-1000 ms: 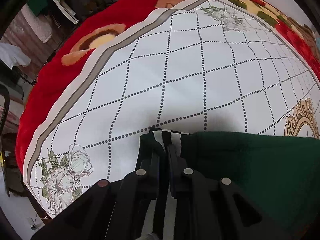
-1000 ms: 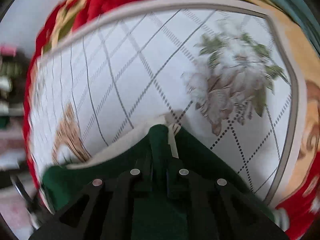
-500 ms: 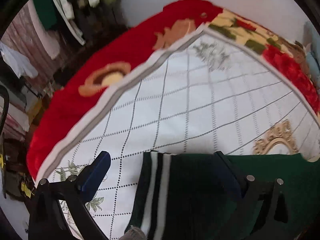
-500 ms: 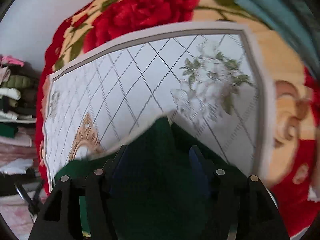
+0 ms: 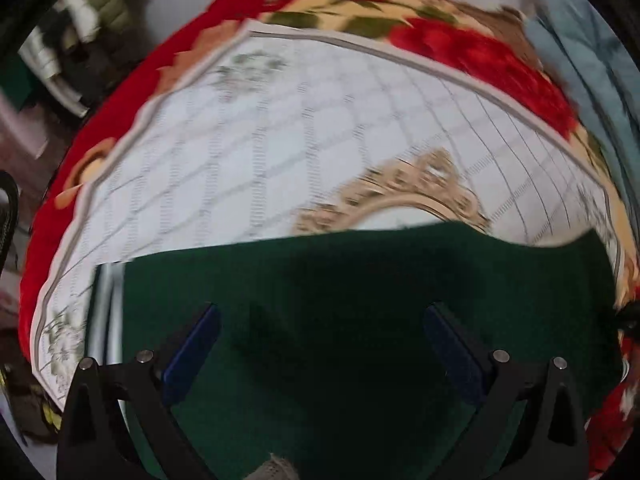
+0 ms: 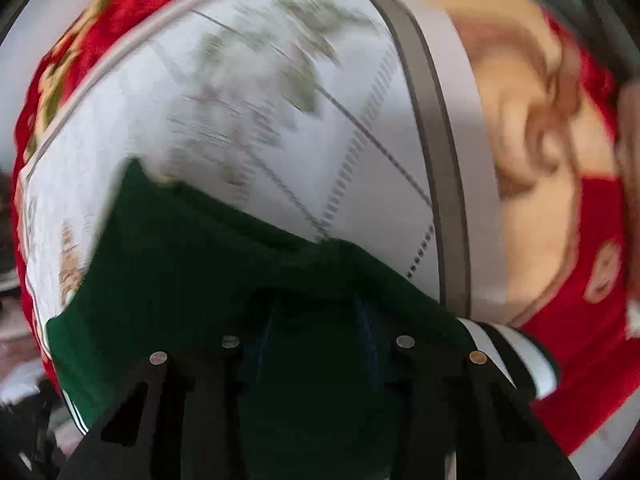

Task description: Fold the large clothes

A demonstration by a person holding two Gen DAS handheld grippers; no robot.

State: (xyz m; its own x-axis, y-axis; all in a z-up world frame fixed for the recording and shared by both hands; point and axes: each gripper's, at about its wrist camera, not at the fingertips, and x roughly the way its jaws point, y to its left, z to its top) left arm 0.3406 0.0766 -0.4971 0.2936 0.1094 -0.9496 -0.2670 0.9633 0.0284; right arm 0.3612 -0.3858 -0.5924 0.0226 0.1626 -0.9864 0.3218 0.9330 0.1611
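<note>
Lying flat on the white patterned mat [image 5: 248, 152] that covered the red floral blanket [image 5: 472, 48] on the bed, the dark green garment [image 5: 360, 280] filled the lower half of both wrist views. The left claw [image 5: 320, 344] hung above it with its fingers spread wide apart and nothing between them; green cloth showed through the gap. From that view the garment's long axis ran across the frame, from a white-striped band [image 5: 106, 312] at the left edge to a raised corner at the far right.

The right claw [image 6: 316, 344] was also parted, though less widely, and it held nothing that could be made out; motion blur softened both views. Below it the garment [image 6: 208, 264] ran away to the upper left, and a black-and-white striped cuff [image 6: 508, 352] lay just beside the right finger, at the mat's grey border.

Judged from this, each claw sat over one end of the cloth: the left nearer the striped band, the right nearer the cuff. The next fold would probably call for both to close on the near edge and carry it across the long axis, away from the cameras.
</note>
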